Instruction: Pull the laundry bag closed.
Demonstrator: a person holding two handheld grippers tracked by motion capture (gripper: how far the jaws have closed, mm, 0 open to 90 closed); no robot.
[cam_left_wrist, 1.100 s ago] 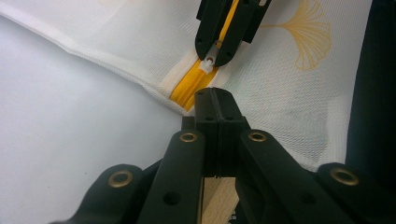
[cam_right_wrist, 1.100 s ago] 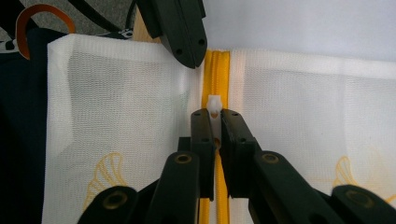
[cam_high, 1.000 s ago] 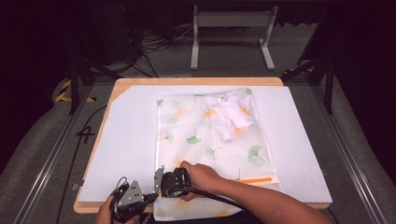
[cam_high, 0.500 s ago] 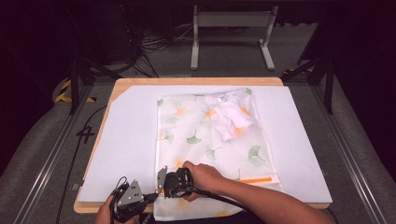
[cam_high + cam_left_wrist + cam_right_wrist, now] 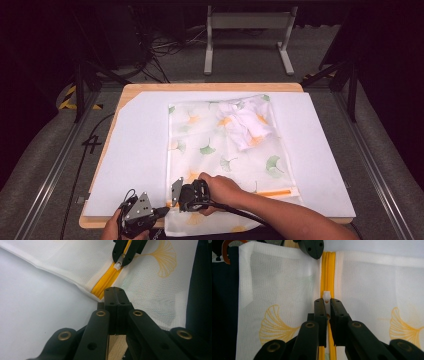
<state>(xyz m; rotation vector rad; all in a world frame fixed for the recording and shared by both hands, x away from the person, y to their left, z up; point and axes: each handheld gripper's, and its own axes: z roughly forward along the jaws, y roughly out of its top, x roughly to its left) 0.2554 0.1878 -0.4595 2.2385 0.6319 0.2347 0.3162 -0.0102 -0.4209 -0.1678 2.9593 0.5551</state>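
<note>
Tongs of the right hand [image 5: 326, 305] are closed on the small white plastic zipper pull [image 5: 326, 296], nearly shut with only the tab between the jaws. This pull sits on the yellow zipper [image 5: 328, 272] of a white mesh laundry bag with ginkgo leaf print [image 5: 225, 150], which lies flat on the white sheet covering the wooden desk [image 5: 135, 150], the zipper along the near edge. The left tongs [image 5: 116, 293] are fully shut and pinch the corner of the bag just at the zipper's end, where the yellow tape begins.

The zipper's long axis runs from the left tongs straight to the right tongs and further toward the person's right. So I think the next pull should follow this line, away from the left tongs, which anchor the cloth.
</note>
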